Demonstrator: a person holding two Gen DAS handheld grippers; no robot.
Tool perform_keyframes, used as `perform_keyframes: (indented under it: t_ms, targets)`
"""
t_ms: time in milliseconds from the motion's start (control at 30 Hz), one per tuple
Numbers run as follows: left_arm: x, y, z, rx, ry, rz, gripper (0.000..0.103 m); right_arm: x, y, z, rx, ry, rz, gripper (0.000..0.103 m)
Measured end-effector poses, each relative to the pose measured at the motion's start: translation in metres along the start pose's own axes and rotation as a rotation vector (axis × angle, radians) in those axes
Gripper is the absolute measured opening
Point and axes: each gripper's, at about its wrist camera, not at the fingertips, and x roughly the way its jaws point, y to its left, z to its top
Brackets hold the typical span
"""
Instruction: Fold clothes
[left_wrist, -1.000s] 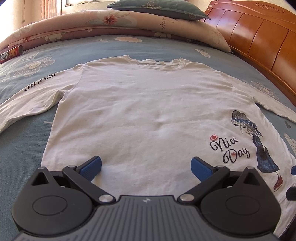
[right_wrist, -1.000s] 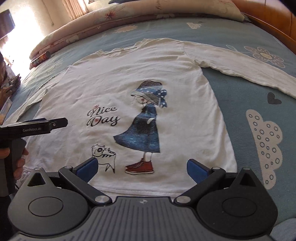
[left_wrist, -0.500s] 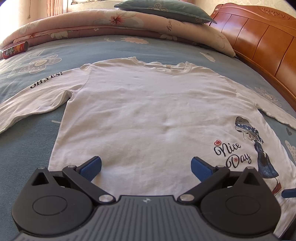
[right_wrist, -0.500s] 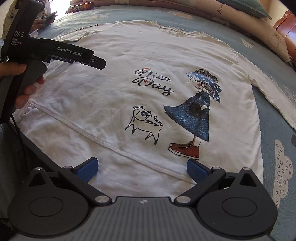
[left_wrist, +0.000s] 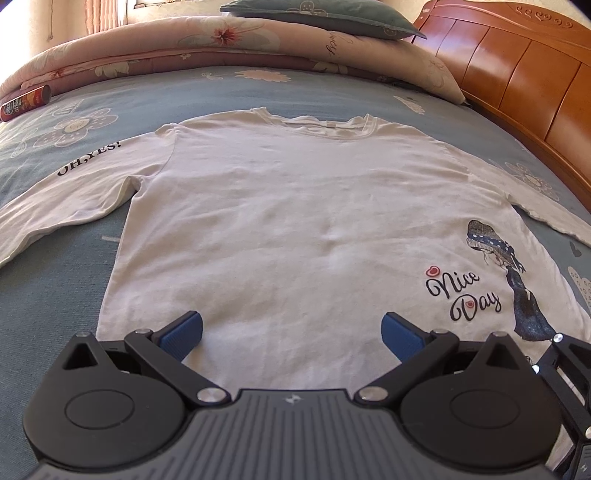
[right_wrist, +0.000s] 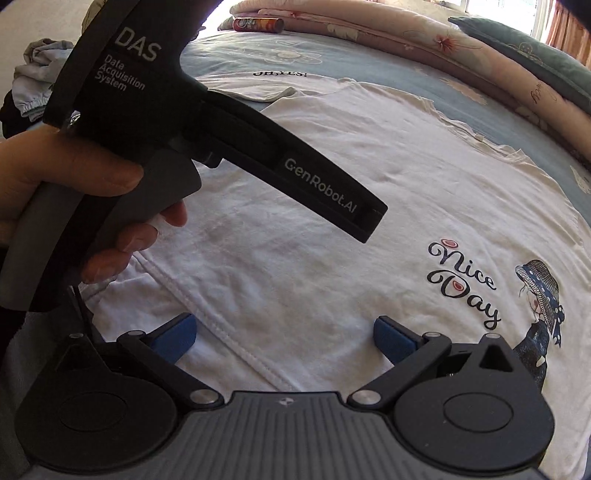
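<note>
A white long-sleeved shirt (left_wrist: 295, 229) lies flat, face up, on the blue bed, with a "Nice Day" girl print (left_wrist: 491, 280) near its hem and "OH,YES!" on the left sleeve (left_wrist: 88, 158). My left gripper (left_wrist: 291, 332) is open and empty, just above the hem's left part. My right gripper (right_wrist: 284, 332) is open and empty over the shirt's hem seam (right_wrist: 221, 332). The shirt (right_wrist: 369, 184) fills the right wrist view, where the left gripper's body (right_wrist: 221, 140) and the hand holding it sit upper left.
A folded floral quilt (left_wrist: 221, 48) and a grey pillow (left_wrist: 317, 14) lie at the bed's head. A wooden headboard (left_wrist: 517, 74) runs along the right. A red can (left_wrist: 26, 103) lies far left. Crumpled clothes (right_wrist: 37, 74) sit beyond the bed.
The right gripper has swung left along the hem, so the print moved right in its view and the left gripper now looms large. The left gripper eased back slightly. Both stay open.
</note>
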Motion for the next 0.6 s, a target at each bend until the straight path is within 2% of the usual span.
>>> perform_keyframes:
  t_ms: [167,333,433,600]
  targets:
    - [0.002,-0.003,0.000,0.005,0.004,0.011,0.102,-0.017,-0.012,-0.027,0.078,-0.001,-0.025,0.103]
    - [0.004,-0.006,-0.001,0.025,0.007,0.023,0.102,-0.032,-0.015,-0.035,0.120,0.054,-0.031,0.103]
    - [0.004,-0.006,-0.001,0.028,0.009,0.023,0.102,-0.046,-0.026,-0.030,0.130,0.000,-0.095,0.103]
    - [0.004,-0.010,-0.002,0.047,0.014,0.028,0.102,-0.041,-0.068,-0.010,0.263,-0.050,-0.194,0.103]
